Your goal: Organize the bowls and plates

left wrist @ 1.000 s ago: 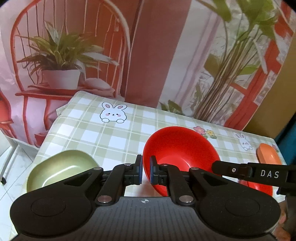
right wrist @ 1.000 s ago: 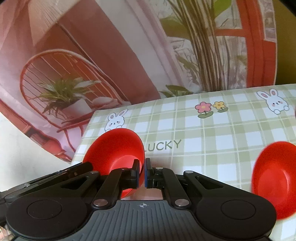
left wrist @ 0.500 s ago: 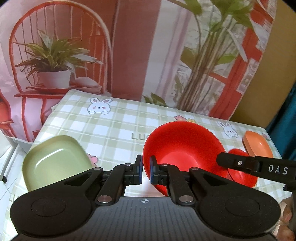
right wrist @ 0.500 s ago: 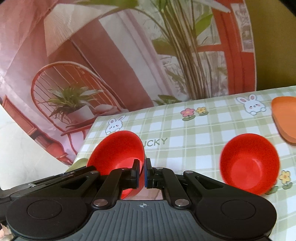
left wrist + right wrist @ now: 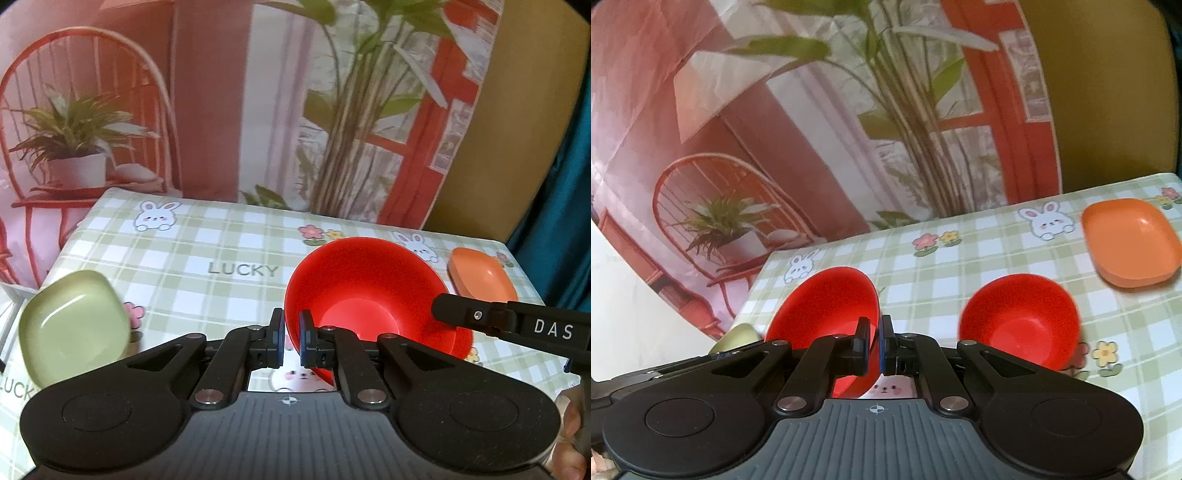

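My left gripper (image 5: 291,334) is shut on the left rim of a red bowl (image 5: 369,295) and holds it tilted above the checked table (image 5: 221,236). My right gripper (image 5: 875,341) is shut on the right rim of the same red bowl (image 5: 827,306). A second red bowl (image 5: 1019,321) sits on the table to the right of it. A green square plate (image 5: 74,325) lies at the table's left edge. An orange square plate (image 5: 1130,243) lies at the far right; it also shows in the left wrist view (image 5: 480,273).
The right gripper's finger (image 5: 506,321) reaches in from the right in the left wrist view. A printed backdrop with a chair and plants (image 5: 258,92) hangs behind the table. The table's left edge (image 5: 753,291) drops off to the floor.
Both grippers have carried the held red bowl to the right across the table. The second red bowl and the orange plate have come further into the right wrist view.
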### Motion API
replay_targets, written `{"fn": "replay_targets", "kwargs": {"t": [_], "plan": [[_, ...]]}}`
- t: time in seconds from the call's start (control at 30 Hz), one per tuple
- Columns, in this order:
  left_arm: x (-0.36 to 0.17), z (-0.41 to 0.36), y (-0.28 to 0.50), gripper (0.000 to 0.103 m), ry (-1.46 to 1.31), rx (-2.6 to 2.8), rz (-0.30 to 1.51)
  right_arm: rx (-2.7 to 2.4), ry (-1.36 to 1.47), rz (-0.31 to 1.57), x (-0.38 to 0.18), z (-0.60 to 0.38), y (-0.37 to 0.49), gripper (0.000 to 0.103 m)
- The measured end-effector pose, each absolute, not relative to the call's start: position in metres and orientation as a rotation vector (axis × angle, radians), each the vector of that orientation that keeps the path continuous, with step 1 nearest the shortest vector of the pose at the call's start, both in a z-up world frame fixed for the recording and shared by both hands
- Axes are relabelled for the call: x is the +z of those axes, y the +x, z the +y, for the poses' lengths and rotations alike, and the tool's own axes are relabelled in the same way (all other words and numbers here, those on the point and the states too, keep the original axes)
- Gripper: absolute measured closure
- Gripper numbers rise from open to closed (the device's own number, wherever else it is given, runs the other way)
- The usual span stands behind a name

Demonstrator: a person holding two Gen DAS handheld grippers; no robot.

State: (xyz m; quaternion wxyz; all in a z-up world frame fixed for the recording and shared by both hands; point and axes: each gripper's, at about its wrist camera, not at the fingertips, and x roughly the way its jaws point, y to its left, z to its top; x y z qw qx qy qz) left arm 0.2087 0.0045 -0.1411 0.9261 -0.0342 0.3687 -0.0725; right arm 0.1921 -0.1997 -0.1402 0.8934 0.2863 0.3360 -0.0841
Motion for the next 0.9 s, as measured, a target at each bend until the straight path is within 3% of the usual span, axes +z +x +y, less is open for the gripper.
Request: {"fn": "replay_targets", "kwargs": {"t": [0.9], "plan": [[-0.152,-0.085,0.249,0.094,-0.036,-0.283,0.783,-0.287,0.623,0.671,-0.156,-0.303,0.152,0.098]]}}
